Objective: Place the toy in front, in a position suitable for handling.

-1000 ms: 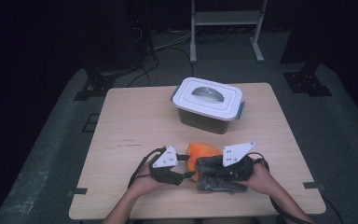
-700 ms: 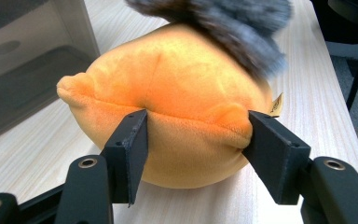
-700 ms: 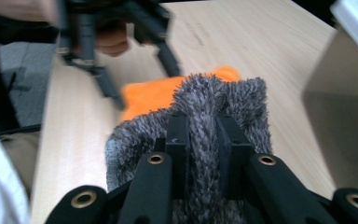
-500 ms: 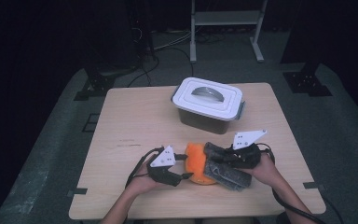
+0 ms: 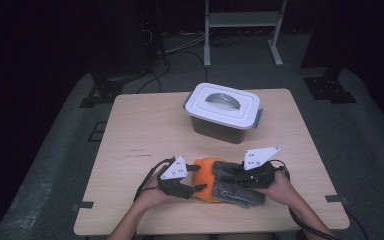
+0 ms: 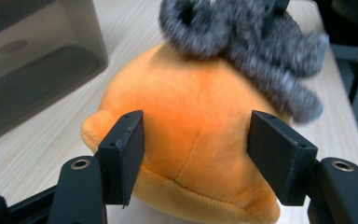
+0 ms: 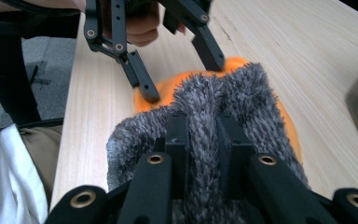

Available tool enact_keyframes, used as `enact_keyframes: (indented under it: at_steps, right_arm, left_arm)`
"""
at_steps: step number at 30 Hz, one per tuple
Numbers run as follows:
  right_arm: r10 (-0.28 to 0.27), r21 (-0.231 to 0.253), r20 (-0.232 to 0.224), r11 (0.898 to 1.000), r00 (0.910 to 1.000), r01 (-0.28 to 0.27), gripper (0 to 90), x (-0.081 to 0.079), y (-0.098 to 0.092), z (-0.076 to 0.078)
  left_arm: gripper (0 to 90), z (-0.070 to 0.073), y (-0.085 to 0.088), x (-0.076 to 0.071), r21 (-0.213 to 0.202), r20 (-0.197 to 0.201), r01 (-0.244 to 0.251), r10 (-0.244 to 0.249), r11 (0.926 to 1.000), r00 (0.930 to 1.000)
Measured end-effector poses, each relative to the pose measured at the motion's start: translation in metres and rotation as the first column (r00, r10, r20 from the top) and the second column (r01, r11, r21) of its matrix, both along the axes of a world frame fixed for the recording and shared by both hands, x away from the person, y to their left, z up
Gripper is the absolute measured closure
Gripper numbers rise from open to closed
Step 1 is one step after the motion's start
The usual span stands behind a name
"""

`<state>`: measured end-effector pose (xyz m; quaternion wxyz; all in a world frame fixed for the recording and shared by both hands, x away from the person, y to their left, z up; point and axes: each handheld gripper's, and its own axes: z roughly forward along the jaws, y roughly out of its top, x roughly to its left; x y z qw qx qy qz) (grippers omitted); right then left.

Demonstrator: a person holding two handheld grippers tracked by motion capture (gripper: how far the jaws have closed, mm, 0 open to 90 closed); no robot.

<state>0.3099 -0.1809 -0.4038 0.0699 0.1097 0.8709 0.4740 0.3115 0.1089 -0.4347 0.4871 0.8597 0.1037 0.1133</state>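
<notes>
Orange plush toy (image 6: 191,135), rounded, soft, draped with fuzzy grey cloth (image 7: 214,116). Cloth fold clamped by right gripper (image 7: 204,140). Toy straddled by left gripper (image 6: 196,149); jaws apart, just been closing slightly, contact unclear.

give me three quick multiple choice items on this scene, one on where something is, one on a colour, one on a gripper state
1. Where does the lidded box stand?
A. at the table's far side, beyond the grippers
B. on the floor
C. on the plush toy

2. What colour is the plush toy?
A. green
B. orange
C. white

3. How is the right gripper?
A. wide open over bare table
B. shut on the grey fuzzy cloth
C. shut on the box handle

Answers: 1 A, the high view shows it beyond both grippers. 2 B, the left gripper view shows orange plush. 3 B, the right gripper view shows its jaws pinching a fold of cloth.
</notes>
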Motion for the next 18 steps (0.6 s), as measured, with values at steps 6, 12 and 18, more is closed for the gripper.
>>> enact_keyframes:
  at_steps: [6,12,18]
  right_arm:
    - [-0.05,0.035,-0.056,0.998,0.9972,0.052,76.1,0.002,-0.024,-0.013]
    - [-0.068,0.033,-0.06,0.997,0.9959,0.07,76.1,0.007,-0.03,-0.01]
    - [-0.049,0.033,-0.046,0.998,0.9977,0.051,76.1,0.015,-0.014,-0.005]
  left_arm:
    - [36.4,-0.001,0.002,0.002,-0.005,-0.009,0.003,-0.003,1.0,1.0]
    - [36.5,-0.001,0.003,0.002,0.002,-0.012,0.003,-0.003,1.0,0.9999]
    - [33.1,0.005,0.01,0.003,-0.031,0.0,0.0,0.0,0.9995,1.0]
